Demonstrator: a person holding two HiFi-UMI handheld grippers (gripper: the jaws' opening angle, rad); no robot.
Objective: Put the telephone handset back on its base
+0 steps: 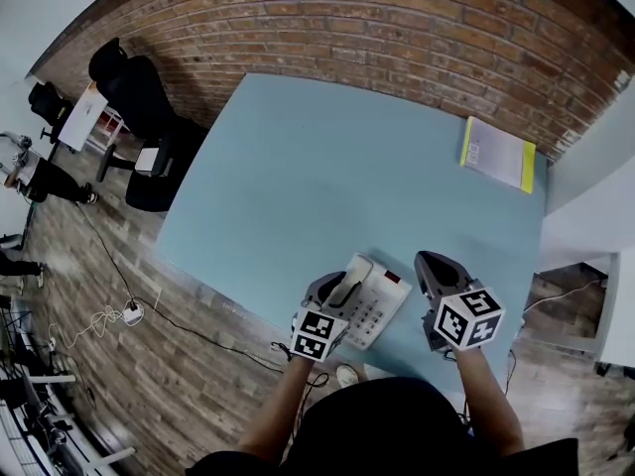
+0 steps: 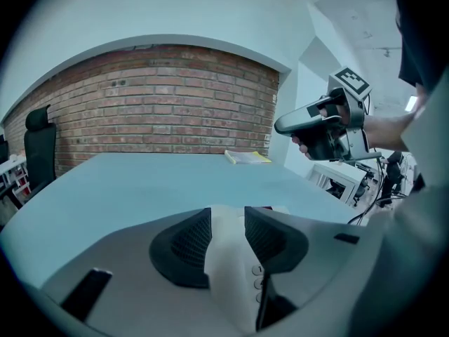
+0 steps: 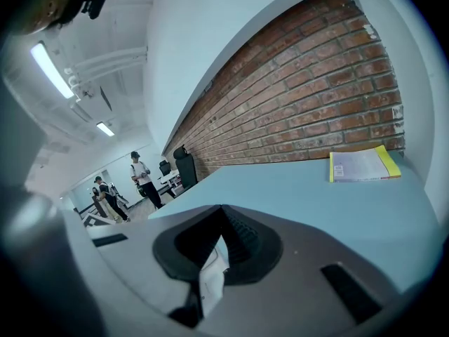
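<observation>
Clamping the handset [image 2: 230, 276] on the base [image 1: 382, 300] is the left hand-held gripper [image 2: 228, 220]; right hand-held gripper [image 3: 223, 215] is closed.

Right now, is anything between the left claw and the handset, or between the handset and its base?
Nothing visible does. The handset sits directly in the left claw, already lying along the left side of the base. The right claw hangs to the right, clear of both.

**Lighting and Picture Quality**

Illumination is bright and even, from ceiling strip lamps [image 3: 48, 67] above and left of the right tongs [image 3: 223, 220]. The table [image 1: 347, 157] ahead of both tongs is evenly lit, with faint, soft shadows. The left tongs [image 2: 228, 223] are slightly blurred near the lens. All views show strong fisheye bending. Both gripper views have dark corners.
</observation>
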